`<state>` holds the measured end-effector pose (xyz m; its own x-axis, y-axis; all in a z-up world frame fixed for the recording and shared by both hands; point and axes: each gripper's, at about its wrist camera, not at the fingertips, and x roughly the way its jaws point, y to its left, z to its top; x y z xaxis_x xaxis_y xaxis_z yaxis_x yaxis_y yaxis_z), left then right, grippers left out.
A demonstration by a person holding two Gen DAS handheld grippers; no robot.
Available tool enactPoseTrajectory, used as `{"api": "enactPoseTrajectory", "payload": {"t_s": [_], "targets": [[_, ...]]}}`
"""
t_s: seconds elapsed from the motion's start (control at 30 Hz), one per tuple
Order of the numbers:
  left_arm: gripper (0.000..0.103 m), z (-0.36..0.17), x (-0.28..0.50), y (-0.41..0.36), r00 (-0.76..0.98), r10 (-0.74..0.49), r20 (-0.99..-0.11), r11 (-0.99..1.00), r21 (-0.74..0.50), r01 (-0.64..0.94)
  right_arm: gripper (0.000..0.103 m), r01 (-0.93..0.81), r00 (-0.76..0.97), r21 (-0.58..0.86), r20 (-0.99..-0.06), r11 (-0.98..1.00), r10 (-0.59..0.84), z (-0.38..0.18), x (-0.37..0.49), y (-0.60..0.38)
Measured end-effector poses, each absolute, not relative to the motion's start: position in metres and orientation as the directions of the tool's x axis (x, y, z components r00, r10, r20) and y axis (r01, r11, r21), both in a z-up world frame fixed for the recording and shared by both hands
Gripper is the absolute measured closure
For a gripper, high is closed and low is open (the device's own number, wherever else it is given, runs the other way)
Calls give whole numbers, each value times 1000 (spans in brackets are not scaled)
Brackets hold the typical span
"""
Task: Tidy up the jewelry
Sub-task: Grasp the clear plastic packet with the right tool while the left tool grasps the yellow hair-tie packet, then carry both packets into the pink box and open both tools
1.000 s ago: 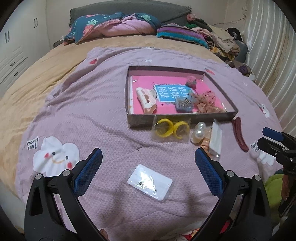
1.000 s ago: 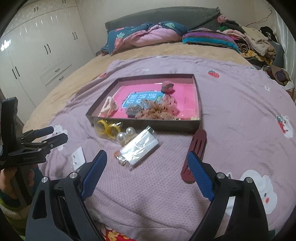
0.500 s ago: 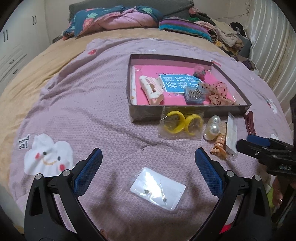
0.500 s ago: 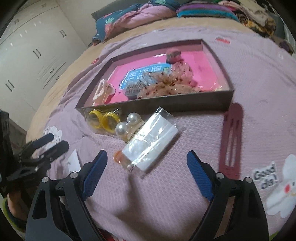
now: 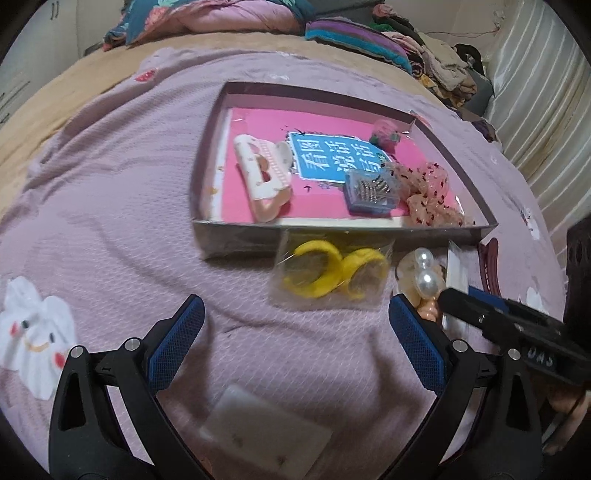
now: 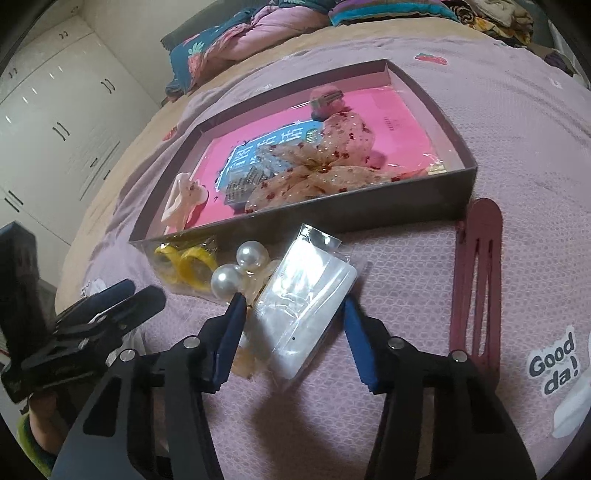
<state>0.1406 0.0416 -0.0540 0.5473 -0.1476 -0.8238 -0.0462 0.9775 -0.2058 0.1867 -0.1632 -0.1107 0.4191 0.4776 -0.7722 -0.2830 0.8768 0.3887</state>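
- Right wrist view: the right gripper (image 6: 293, 314) has its jaws partly open, one on either side of a clear packet (image 6: 310, 299) lying on the bed's purple blanket (image 6: 406, 266); no firm grip shows.
- The packet lies just before the near wall of the shallow box (image 6: 354, 210), beside the pearl clip (image 6: 236, 267) and bagged yellow hoops (image 6: 186, 262).
- A maroon hair clip (image 6: 476, 273) lies off the box's near right corner.
- Left wrist view: the left gripper (image 5: 295, 332) hangs wide open and empty over the blanket, a small flat packet (image 5: 266, 435) below it.

A home bedroom: a wide bed (image 5: 110, 206) under a lilac cartoon-print blanket, bundled quilts (image 5: 229, 18) at its head, white built-in wardrobes (image 6: 48, 122) alongside, clothes piled (image 5: 443, 62) by the curtain (image 5: 535, 92).
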Motion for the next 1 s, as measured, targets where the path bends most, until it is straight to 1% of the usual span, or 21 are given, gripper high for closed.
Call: {"api": "enactPoseTrajectory", "payload": {"t_s": [0.1, 0.33, 0.57, 0.6, 0.7, 0.87, 1.0], "targets": [[10, -57, 149, 39, 540, -166, -825, 973, -226, -47, 52, -289, 428, 376, -772, 880, 470, -110, 186, -168], [10, -63, 161, 30, 527, -175, -832, 973, -228, -38, 53, -274, 470, 333, -773, 902, 427, -104, 185, -188], [29, -68, 167, 20, 519, -159, -840, 977, -208, -37, 53, -265, 508, 314, -758, 912, 409, -94, 184, -205], [30, -69, 167, 18, 519, -155, -841, 979, -200, -31, 53, -265, 512, 312, -756, 912, 407, -93, 184, -206], [32, -68, 167, 15, 521, -150, -840, 982, -187, -20, 53, -271, 520, 306, -752, 913, 406, -89, 183, -209], [35, -65, 164, 22, 522, -168, -836, 978, -209, -20, 53, -290, 522, 301, -746, 909, 414, -83, 181, -208], [35, -57, 158, 26, 534, -175, -827, 975, -220, -21, 53, -311, 529, 299, -734, 902, 426, -75, 178, -207]]}}
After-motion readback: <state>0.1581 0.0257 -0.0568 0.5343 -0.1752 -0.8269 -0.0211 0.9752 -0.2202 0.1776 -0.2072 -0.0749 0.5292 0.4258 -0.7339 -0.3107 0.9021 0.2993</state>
